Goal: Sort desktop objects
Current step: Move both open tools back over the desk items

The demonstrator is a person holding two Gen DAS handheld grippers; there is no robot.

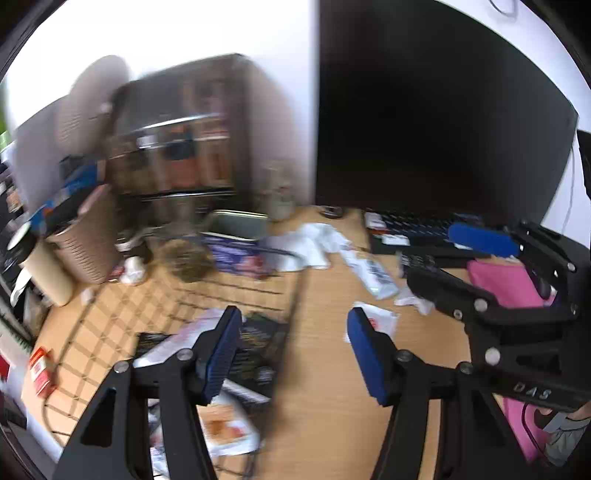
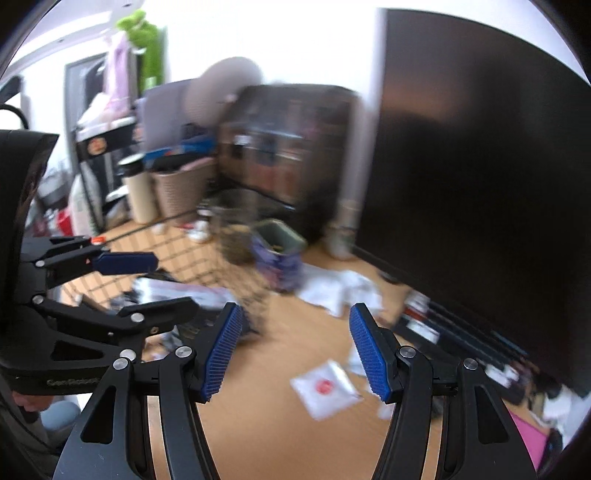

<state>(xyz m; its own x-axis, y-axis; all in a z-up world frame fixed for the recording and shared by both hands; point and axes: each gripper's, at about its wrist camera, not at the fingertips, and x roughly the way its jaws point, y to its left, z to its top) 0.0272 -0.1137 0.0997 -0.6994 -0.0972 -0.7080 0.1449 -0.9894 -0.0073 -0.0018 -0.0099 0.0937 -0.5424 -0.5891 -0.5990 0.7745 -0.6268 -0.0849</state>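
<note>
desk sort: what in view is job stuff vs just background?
Job: white packet with red dot, white wrapper, crumpled white tissue, purple box, black booklet, wire basket.
Background: monitor, keyboard, woven bin, cabinet.

Both views are bright with daylight, and the white wall (image 1: 207, 29) at twelve o'clock is blown out to near pure glare. Motion blur smears the dark cabinet (image 1: 177, 136) and desk clutter, while the near blue pads (image 2: 221, 354) stay sharp. The monitor (image 2: 480, 166) reads as a flat, dull black. Fisheye bending curves every edge, with dark corners all around.
</note>
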